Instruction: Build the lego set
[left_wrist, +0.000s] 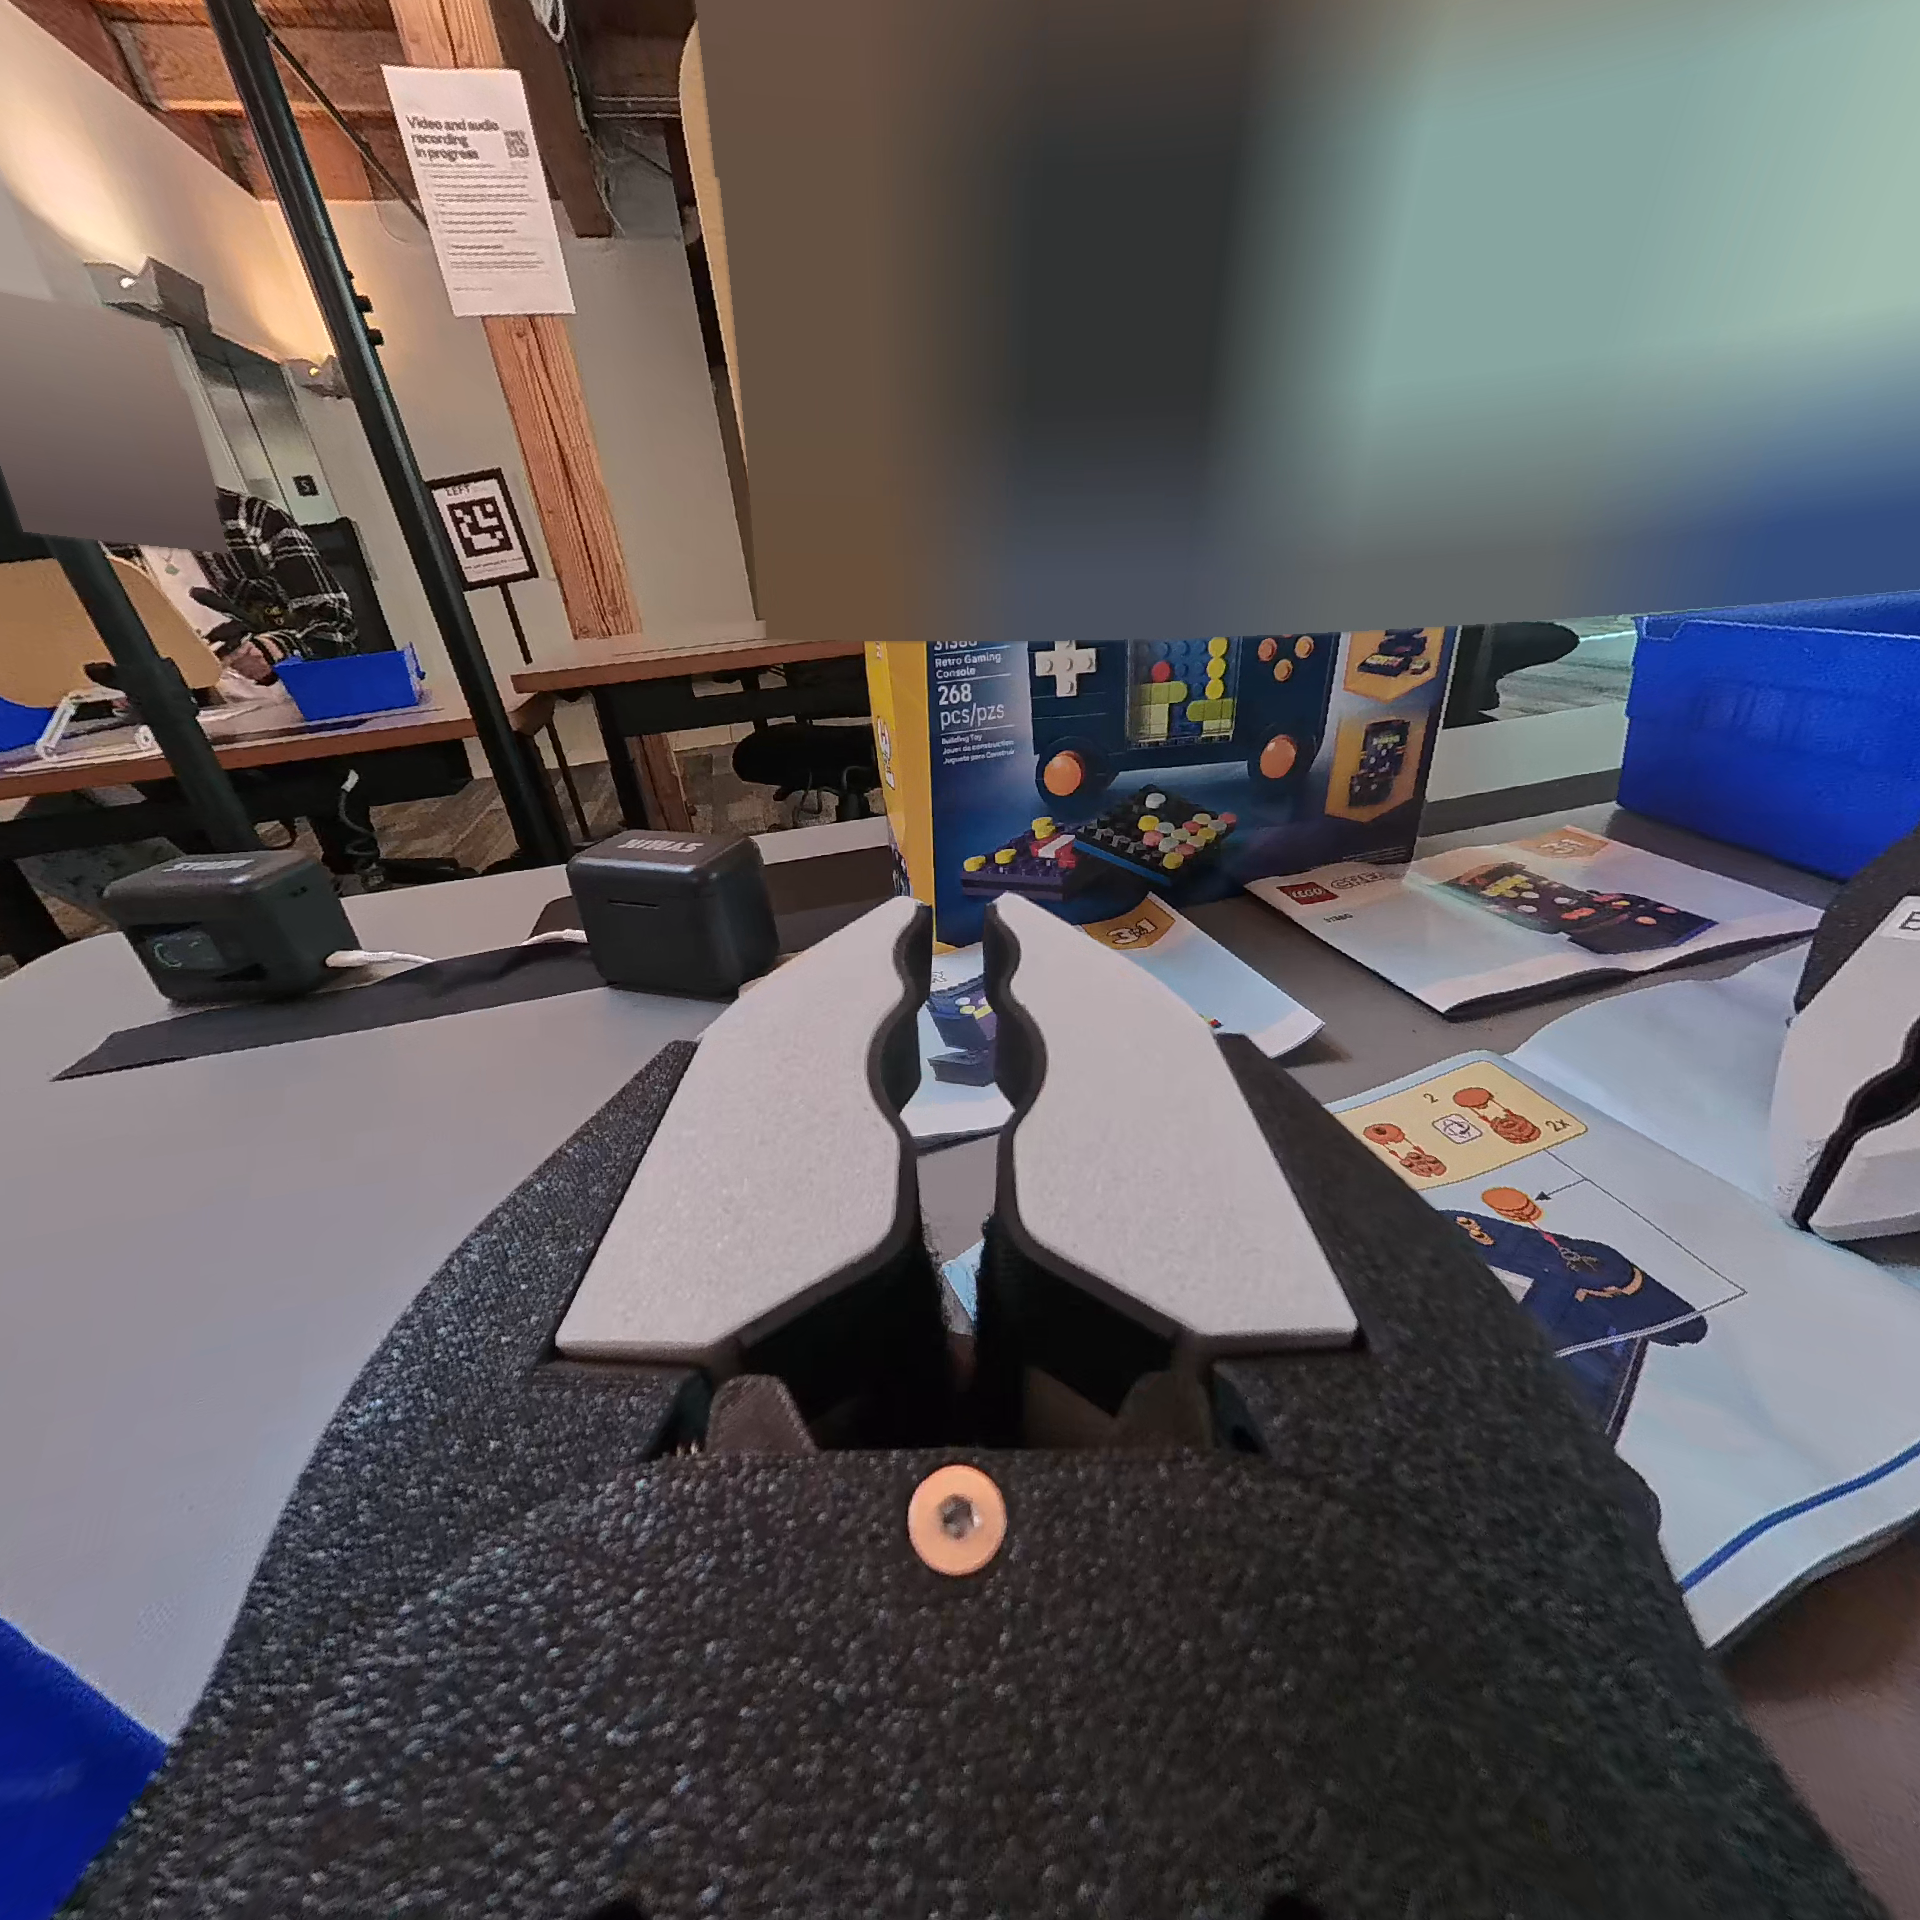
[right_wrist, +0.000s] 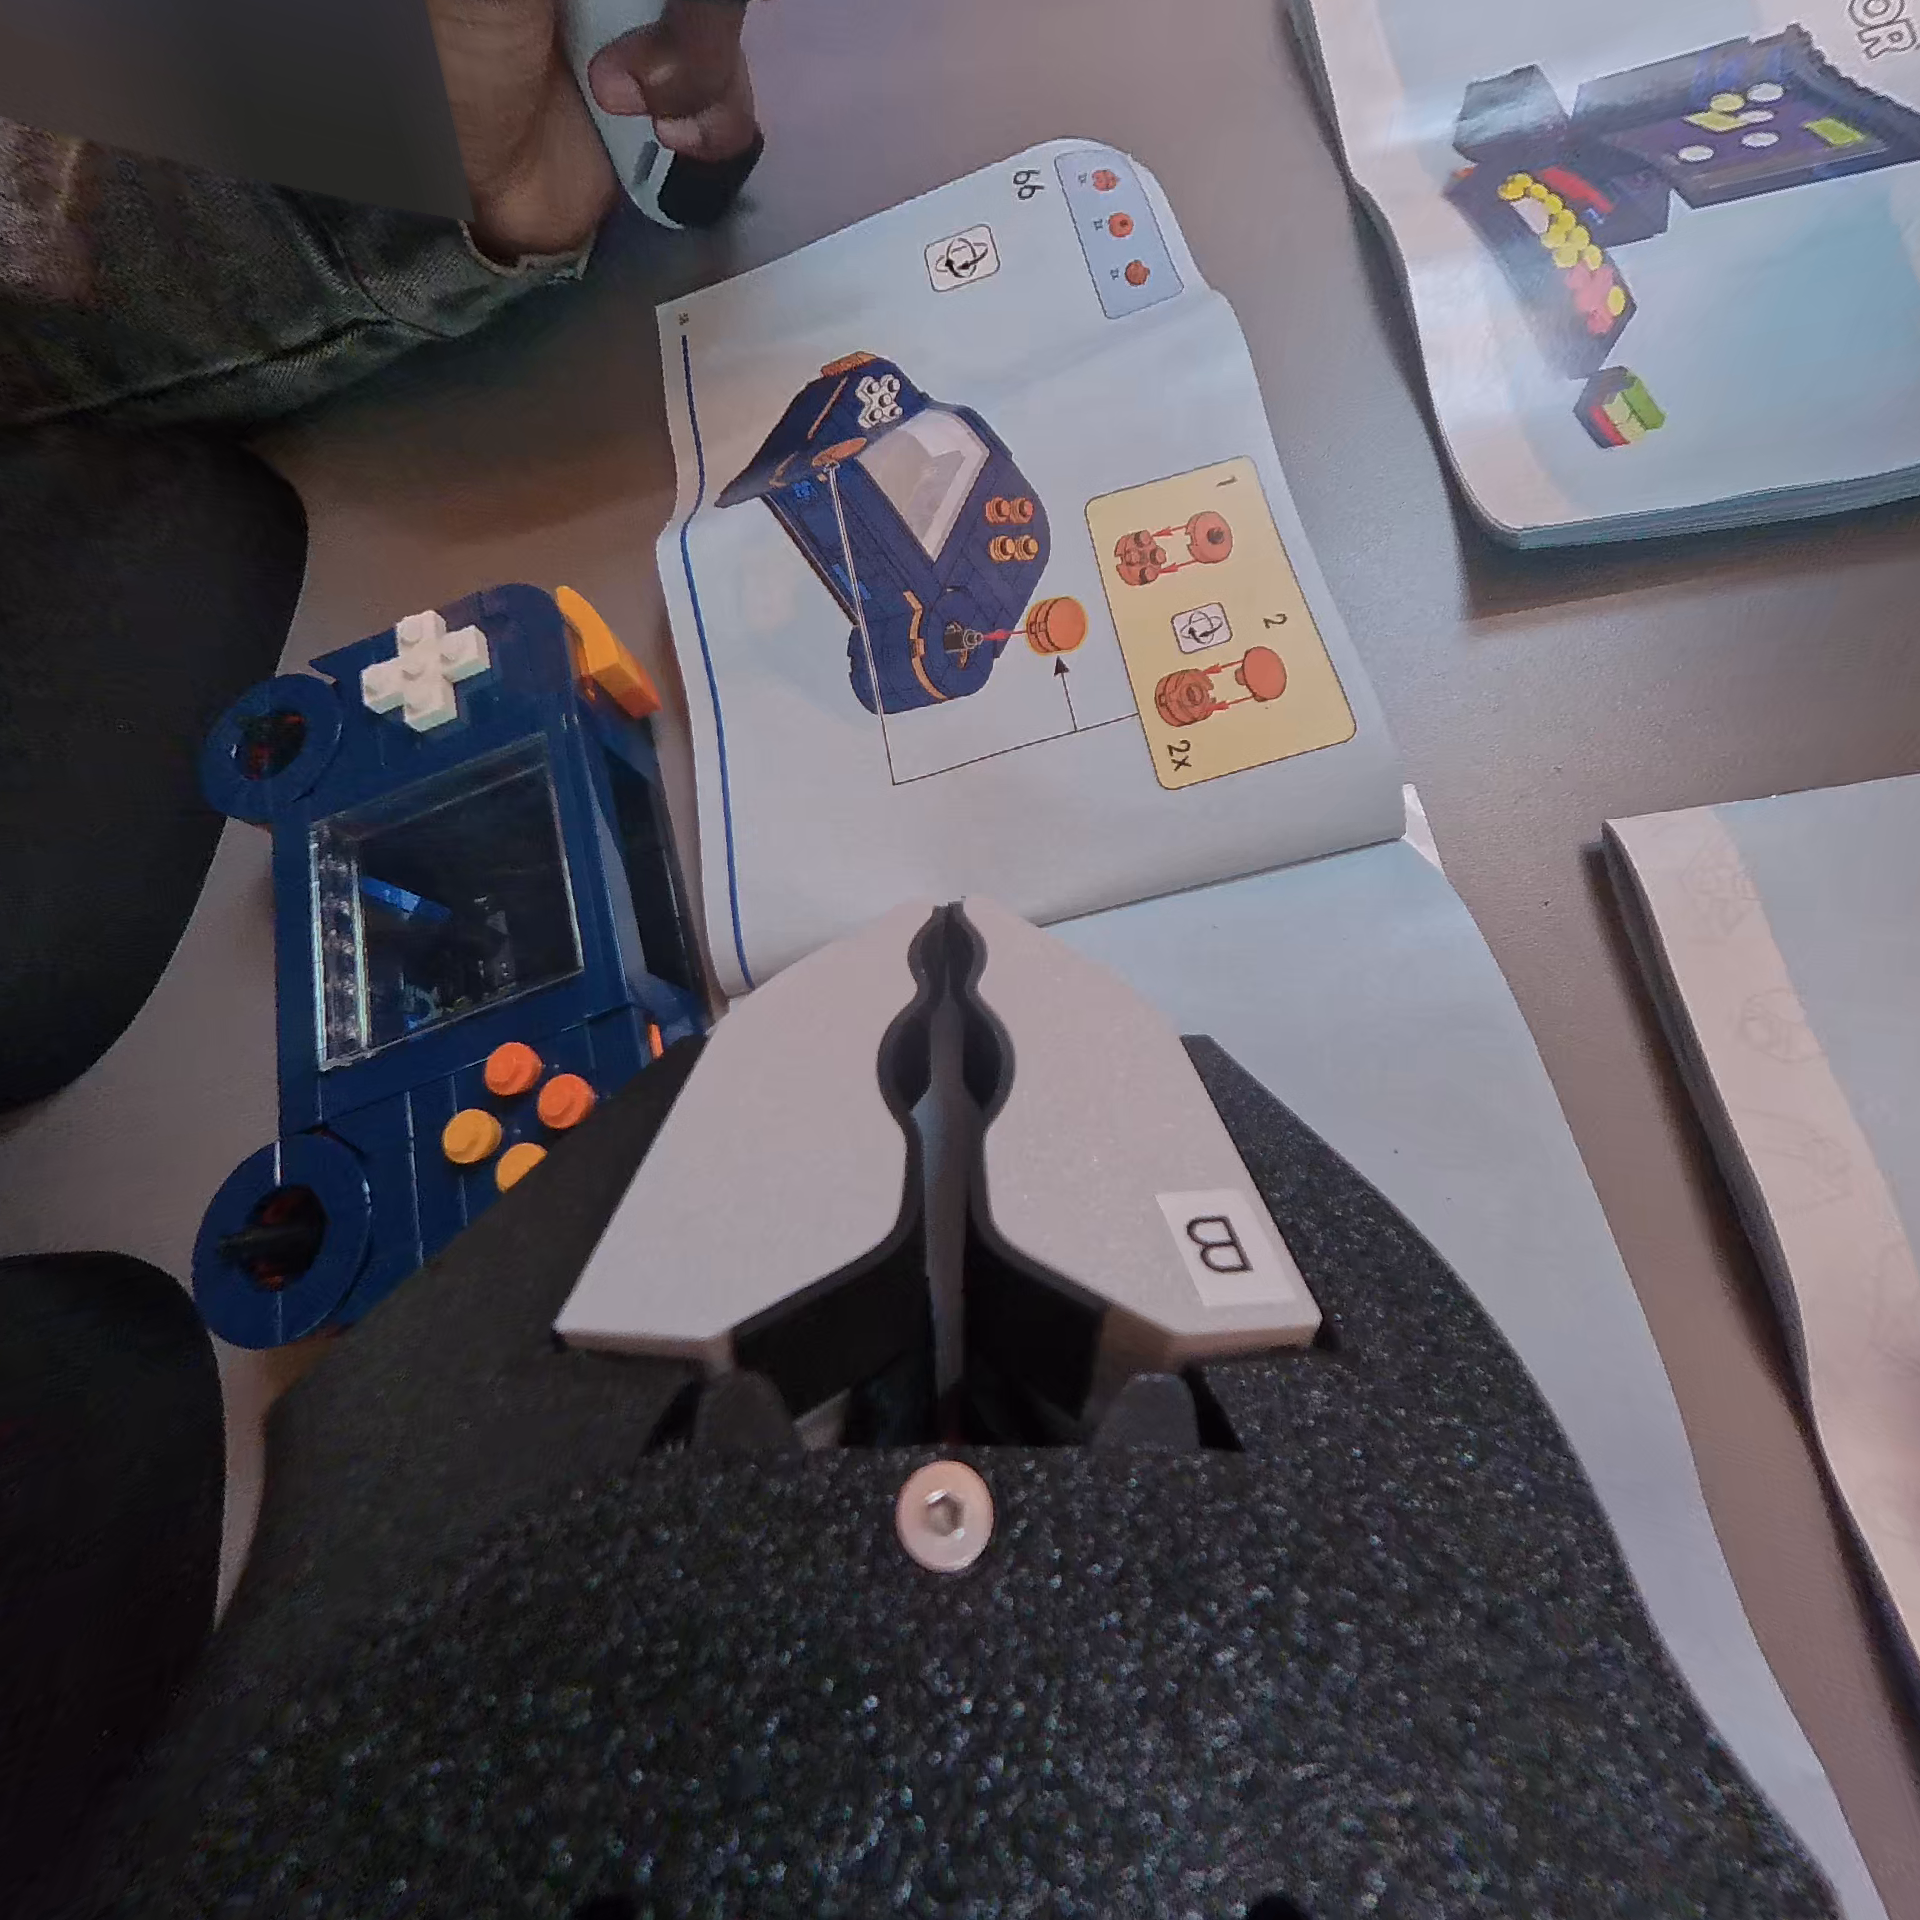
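A dark blue lego console model lies flat on the grey table. It has a white cross pad, a clear screen, orange buttons and a round blue ring at two corners. My right gripper is shut and empty, just right of the model, over the lower edge of the open instruction booklet. My left gripper is almost shut with a narrow slit between the tips and holds nothing. It is above the table and points at the lego box. The right gripper also shows at the right edge of the left wrist view.
Two more booklets lie to the right. A sleeved hand grips a white and black handle at the top. Two black cube devices with a white cable stand at the back left. A blue bin is at the back right. My hands' fingertips stand some 20 centimetres from each other.
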